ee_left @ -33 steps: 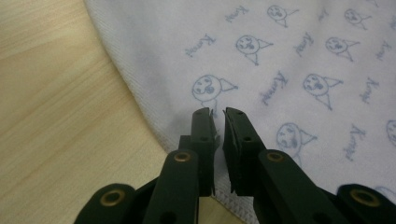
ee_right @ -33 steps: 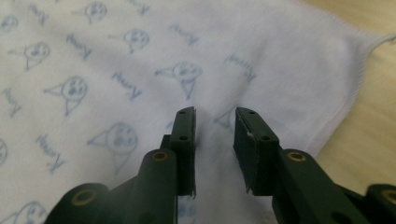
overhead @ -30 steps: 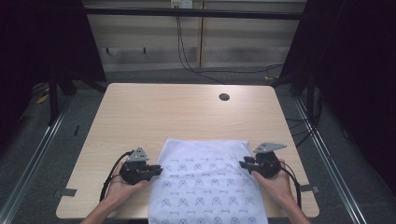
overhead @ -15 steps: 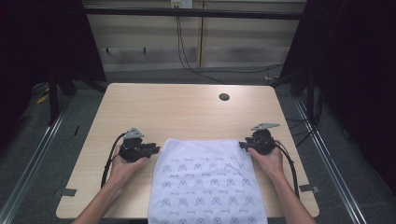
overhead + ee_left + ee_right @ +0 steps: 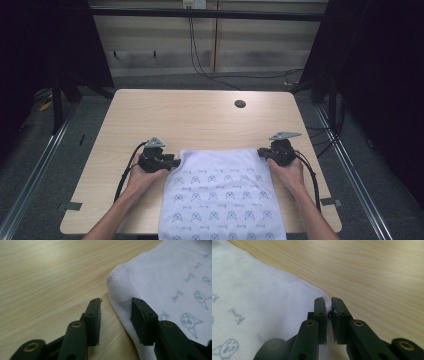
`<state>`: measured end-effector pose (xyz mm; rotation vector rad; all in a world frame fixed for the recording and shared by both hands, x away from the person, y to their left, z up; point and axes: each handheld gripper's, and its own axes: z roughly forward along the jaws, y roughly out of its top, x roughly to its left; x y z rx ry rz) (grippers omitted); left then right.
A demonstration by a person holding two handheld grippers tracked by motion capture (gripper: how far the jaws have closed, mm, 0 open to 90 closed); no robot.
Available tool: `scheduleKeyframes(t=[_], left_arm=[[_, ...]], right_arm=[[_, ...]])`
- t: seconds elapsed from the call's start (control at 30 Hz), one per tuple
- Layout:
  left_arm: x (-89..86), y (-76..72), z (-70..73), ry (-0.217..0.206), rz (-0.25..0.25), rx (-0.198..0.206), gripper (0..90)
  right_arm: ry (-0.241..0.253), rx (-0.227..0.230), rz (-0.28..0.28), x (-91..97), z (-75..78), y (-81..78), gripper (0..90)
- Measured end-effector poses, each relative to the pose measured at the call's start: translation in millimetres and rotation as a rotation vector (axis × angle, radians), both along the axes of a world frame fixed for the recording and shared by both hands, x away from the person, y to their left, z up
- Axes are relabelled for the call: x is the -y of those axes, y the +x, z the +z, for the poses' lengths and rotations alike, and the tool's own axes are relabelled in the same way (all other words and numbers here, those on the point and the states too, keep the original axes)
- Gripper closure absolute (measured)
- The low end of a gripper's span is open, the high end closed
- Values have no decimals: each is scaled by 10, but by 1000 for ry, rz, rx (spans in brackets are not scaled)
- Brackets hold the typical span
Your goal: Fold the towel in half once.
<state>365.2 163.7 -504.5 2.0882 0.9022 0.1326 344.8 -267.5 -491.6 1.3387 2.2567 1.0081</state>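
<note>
At the table's near edge, a printed white cloth is laid flat, hanging over toward the person. Its far right corner is pinched by the right gripper, just closed. Its far left corner is straddled, unclamped, by the left gripper, just opened.

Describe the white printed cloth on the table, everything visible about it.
The cloth is white soft fabric printed with rows of small blue-grey figures and words, its edges stitched. It lies flat on the near half of the wooden table, its near end hanging over the table's front edge. The right claw pinches its far right corner. The left claw stands open, its jaws just having opened; the far left corner, slightly rumpled and doubled, lies between them with one jaw resting on top of it.
</note>
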Motion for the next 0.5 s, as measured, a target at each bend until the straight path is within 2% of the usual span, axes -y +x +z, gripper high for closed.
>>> scheduleKeyframes(t=[0.13, 0.3, 0.37, 0.43, 0.47, 0.5], left_arm=[[109, -19, 1, 32, -7, 21, 551], [178, -28, -1, 7, -70, 12, 551], [237, -23, 11, 28, -80, 20, 559], [289, -19, 2, 21, -96, 16, 647], [299, -25, 7, 23, -90, 28, 737], [304, -27, 14, 5, -93, 28, 786]], right_arm=[[8, 5, 2, -3, 18, -38, 826], [11, 5, 11, 10, 10, -60, 823], [13, -3, 4, 7, 7, -60, 821], [16, 2, 10, 5, 5, -53, 820], [20, 2, 12, 2, 8, -54, 820], [23, 2, 9, 1, 16, -58, 821]])
